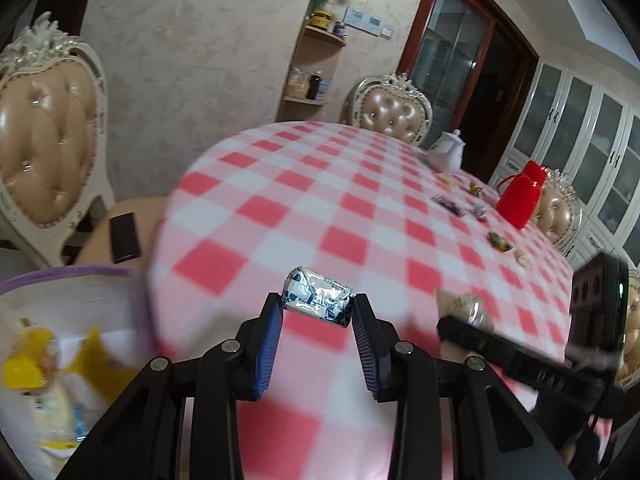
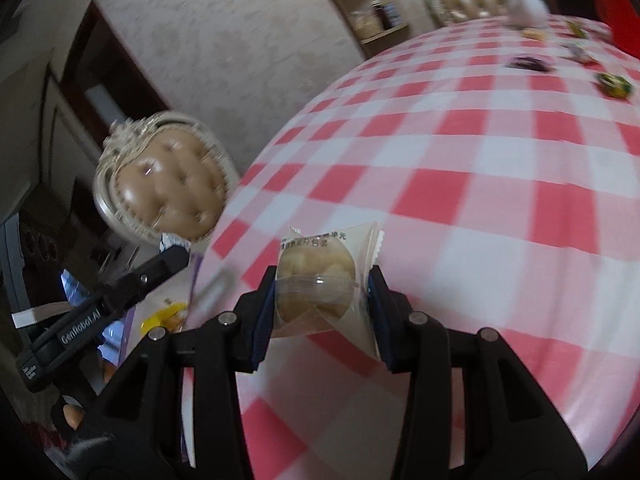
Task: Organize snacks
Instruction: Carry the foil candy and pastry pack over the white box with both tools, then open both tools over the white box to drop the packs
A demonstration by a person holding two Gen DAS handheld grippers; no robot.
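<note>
My left gripper point(image 1: 318, 306) is clamped on a small foil candy point(image 1: 318, 295) by its ends, above the checked table point(image 1: 320, 200) beside the purple-rimmed bin point(image 1: 68, 270); it looks light, crinkly and probably slippery. My right gripper point(image 2: 324, 292) pinches a clear-wrapped pastry point(image 2: 320, 280) across its middle. I judge it soft and crushable, so the sealed edges seem the safer hold.

soft, even daylight, no hard shadows. both pictures bend at the edges, dark corners. the counter point(image 1: 360, 208) looks smeared and blurry.
</note>
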